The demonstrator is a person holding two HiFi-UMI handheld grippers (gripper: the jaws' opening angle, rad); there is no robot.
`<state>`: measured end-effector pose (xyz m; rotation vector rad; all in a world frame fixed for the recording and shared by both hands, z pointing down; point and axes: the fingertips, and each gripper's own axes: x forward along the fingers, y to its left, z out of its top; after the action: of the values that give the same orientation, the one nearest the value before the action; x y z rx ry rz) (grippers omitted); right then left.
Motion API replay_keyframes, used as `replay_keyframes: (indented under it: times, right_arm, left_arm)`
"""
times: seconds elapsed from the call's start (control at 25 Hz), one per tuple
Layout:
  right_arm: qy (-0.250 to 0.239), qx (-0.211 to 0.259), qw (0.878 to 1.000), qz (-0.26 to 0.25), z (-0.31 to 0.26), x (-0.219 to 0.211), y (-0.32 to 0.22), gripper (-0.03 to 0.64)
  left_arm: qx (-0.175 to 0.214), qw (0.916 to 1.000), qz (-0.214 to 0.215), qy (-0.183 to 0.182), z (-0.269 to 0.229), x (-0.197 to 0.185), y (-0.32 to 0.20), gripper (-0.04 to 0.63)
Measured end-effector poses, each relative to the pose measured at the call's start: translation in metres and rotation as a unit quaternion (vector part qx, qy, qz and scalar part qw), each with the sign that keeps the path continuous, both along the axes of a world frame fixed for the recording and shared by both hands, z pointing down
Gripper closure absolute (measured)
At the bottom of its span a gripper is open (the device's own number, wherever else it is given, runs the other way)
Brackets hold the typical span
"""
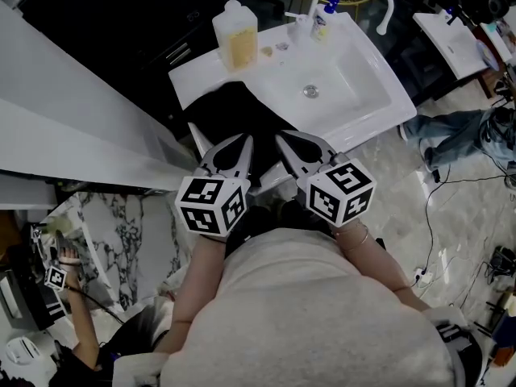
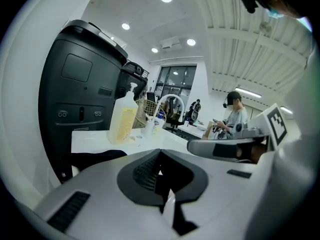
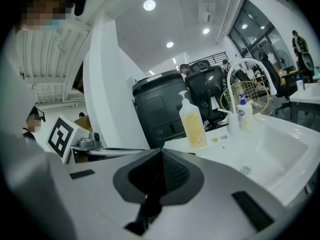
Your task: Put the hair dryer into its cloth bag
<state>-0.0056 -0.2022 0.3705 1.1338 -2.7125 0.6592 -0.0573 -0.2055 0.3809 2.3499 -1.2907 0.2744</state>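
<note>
Your left gripper (image 1: 242,142) and right gripper (image 1: 284,139) are both closed, holding nothing. Just beyond them a black cloth (image 1: 234,111), likely the bag, lies on the worktop (image 1: 193,79) beside the basin (image 1: 359,75). Hair dryer: not discernible. Expect limp, light fabric; pinch its hem.

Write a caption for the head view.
Shut and empty, the left gripper and right gripper point toward a black cloth on the white sink.
</note>
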Motion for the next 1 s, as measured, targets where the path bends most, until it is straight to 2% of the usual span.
replay_keyframes:
  times: [0.12, 0.28, 0.56, 1.0]
  right_arm:
    - [-0.017, -0.006, 1.0, -0.005, -0.001, 0.0, 0.0, 0.618]
    - [-0.013, -0.007, 1.0, -0.006, 0.002, 0.002, 0.0, 0.618]
    - [0.013, -0.002, 1.0, -0.005, 0.009, 0.008, 0.001, 0.618]
    - [0.016, -0.007, 1.0, -0.005, 0.014, 0.008, -0.001, 0.618]
  left_arm:
    - [-0.005, 0.9999, 0.006, 0.008, 0.001, 0.003, 0.001, 0.588]
    - [-0.014, 0.9997, 0.008, 0.015, 0.005, 0.005, 0.002, 0.588]
    - [-0.025, 0.9995, 0.021, -0.004, 0.013, 0.011, 0.004, 0.588]
    - [-0.038, 0.9988, 0.03, -0.012, 0.021, 0.018, 0.008, 0.588]
